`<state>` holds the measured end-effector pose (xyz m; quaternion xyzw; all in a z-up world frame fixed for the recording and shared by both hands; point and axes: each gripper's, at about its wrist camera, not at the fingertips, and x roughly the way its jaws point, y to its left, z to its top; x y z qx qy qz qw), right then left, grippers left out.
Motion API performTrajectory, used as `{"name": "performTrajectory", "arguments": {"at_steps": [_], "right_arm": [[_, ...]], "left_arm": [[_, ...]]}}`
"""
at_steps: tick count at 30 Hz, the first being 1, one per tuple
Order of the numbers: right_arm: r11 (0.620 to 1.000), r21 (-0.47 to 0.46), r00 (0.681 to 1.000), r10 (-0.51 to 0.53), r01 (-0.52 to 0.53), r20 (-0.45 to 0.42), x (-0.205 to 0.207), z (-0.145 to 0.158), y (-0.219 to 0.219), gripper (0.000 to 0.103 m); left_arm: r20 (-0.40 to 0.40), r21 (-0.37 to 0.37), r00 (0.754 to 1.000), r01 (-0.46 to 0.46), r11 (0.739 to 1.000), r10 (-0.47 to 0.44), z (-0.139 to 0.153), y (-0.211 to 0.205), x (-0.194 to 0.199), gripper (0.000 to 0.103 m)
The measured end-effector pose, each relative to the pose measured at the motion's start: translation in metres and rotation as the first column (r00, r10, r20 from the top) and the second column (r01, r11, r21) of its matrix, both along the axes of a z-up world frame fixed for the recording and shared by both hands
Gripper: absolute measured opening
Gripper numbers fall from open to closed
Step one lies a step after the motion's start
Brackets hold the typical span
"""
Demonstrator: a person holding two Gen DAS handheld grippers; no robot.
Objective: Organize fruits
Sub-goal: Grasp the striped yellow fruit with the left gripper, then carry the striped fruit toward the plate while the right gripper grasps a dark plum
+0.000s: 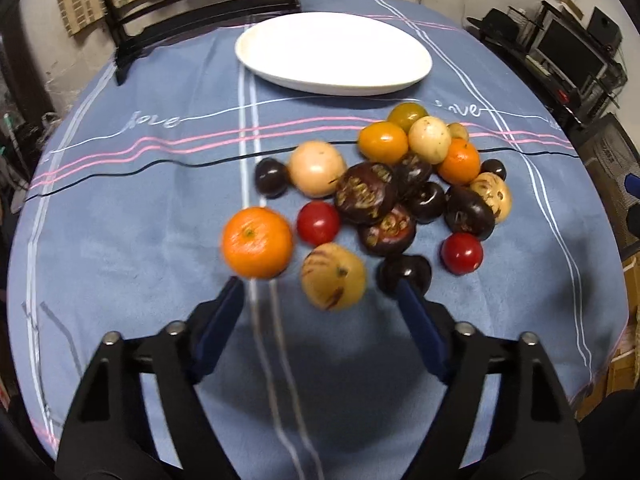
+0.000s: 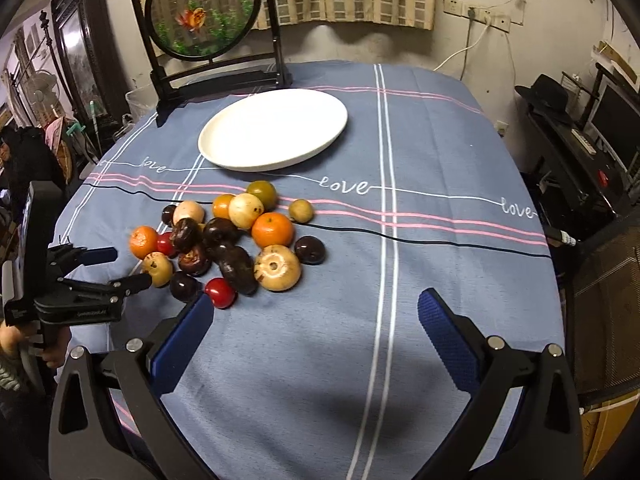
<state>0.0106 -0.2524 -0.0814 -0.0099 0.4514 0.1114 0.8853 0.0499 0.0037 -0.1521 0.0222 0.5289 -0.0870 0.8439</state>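
Note:
A heap of fruits lies on the blue tablecloth (image 1: 120,240): oranges, red ones, dark purple ones and pale tan ones. My left gripper (image 1: 320,290) hangs open just above the heap's near edge. A tan streaked fruit (image 1: 333,276) sits between its fingertips with a gap on each side, and an orange (image 1: 257,242) lies beyond the left fingertip. The right wrist view shows the left gripper (image 2: 128,267) reaching in beside the same tan fruit (image 2: 158,268). My right gripper (image 2: 316,304) is open over bare cloth, with a red fruit (image 2: 220,292) by its left finger. The white plate (image 1: 332,52) (image 2: 272,128) beyond the heap holds nothing.
A black stand with a round fish picture (image 2: 204,12) rises at the table's far edge behind the plate. Shelves with screens and a black hat (image 2: 546,88) stand off the right side. A hand (image 2: 52,352) holds the left gripper's handle at the near left edge.

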Motion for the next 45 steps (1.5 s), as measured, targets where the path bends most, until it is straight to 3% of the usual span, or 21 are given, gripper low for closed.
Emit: {"name": "performTrajectory", "arguments": {"at_steps": [6, 10, 18, 23, 28, 32, 36, 40, 45], "right_arm": [[0.999, -0.012, 0.999, -0.051, 0.052, 0.01, -0.004, 0.003, -0.01, 0.102], [0.997, -0.015, 0.997, -0.076, 0.076, 0.009, -0.008, 0.002, -0.014, 0.102], [0.997, -0.008, 0.997, -0.082, 0.082, -0.003, -0.01, 0.002, -0.013, 0.102], [0.997, 0.059, 0.998, -0.052, 0.055, -0.047, -0.001, -0.007, -0.01, 0.102], [0.996, 0.087, 0.995, 0.028, -0.02, -0.096, 0.021, -0.036, 0.015, 0.102], [0.992, 0.114, 0.991, 0.062, -0.048, -0.122, 0.037, -0.059, 0.036, 0.079], [0.981, 0.157, 0.985, 0.133, -0.115, -0.11, 0.04, -0.063, 0.056, 0.071], [0.967, 0.15, 0.971, 0.22, -0.204, -0.098, 0.045, -0.067, 0.082, 0.054], [0.968, 0.135, 0.966, 0.228, -0.212, -0.119, 0.061, -0.083, 0.088, 0.04]], "left_arm": [[-0.06, -0.086, 0.998, 0.029, 0.996, -0.034, -0.024, 0.0, 0.017, 0.04], [-0.069, -0.131, 0.997, 0.032, 0.991, -0.041, -0.034, 0.002, 0.023, 0.04], [-0.053, -0.148, 0.998, 0.029, 0.989, -0.037, -0.034, -0.003, 0.026, 0.039], [-0.038, -0.132, 0.999, -0.008, 0.991, 0.003, -0.023, 0.014, 0.012, 0.039], [-0.005, -0.116, 0.999, -0.054, 0.992, 0.054, 0.002, 0.043, -0.015, 0.038], [0.022, -0.089, 0.995, -0.098, 0.991, 0.1, 0.016, 0.062, -0.033, 0.038], [0.035, -0.076, 0.988, -0.151, 0.986, 0.154, 0.024, 0.083, -0.049, 0.038], [0.037, -0.068, 0.98, -0.194, 0.979, 0.197, 0.026, 0.099, -0.06, 0.038], [0.041, -0.066, 0.975, -0.215, 0.974, 0.218, 0.028, 0.107, -0.068, 0.038]]}}
